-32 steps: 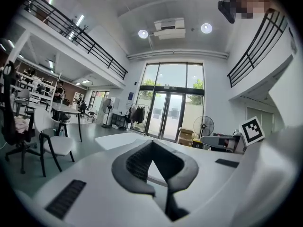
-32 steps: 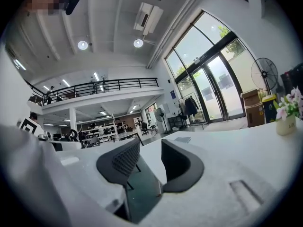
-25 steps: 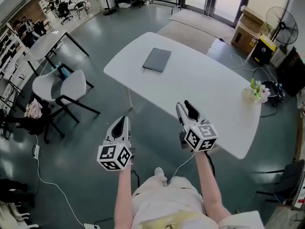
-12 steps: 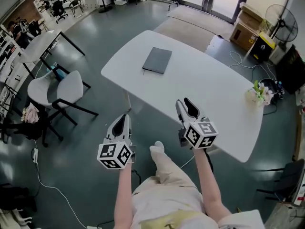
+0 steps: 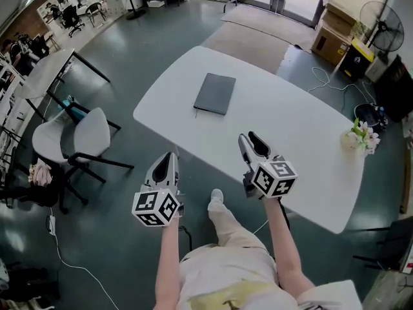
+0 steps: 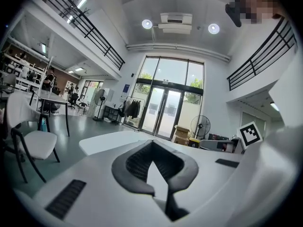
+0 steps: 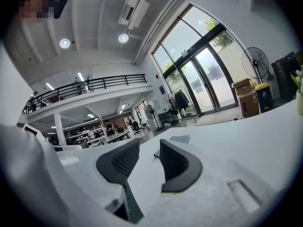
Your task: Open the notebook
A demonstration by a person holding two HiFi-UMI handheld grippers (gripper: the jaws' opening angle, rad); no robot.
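Table (image 5: 303,131) now nearer in the head view; the dark grey notebook (image 5: 215,93) lies closed on its far end — left gripper (image 5: 165,163) pressed together, empty; right gripper (image 5: 251,144) slightly spread, holding nothing.

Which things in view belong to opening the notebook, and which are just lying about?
For the job:
closed dark grey notebook on the white oval table; left claw, shut and empty; right claw, open and empty.

Lying about:
small bunch of pale flowers at the table's end; white chair with black legs; brown cardboard box; black standing fan beside it.
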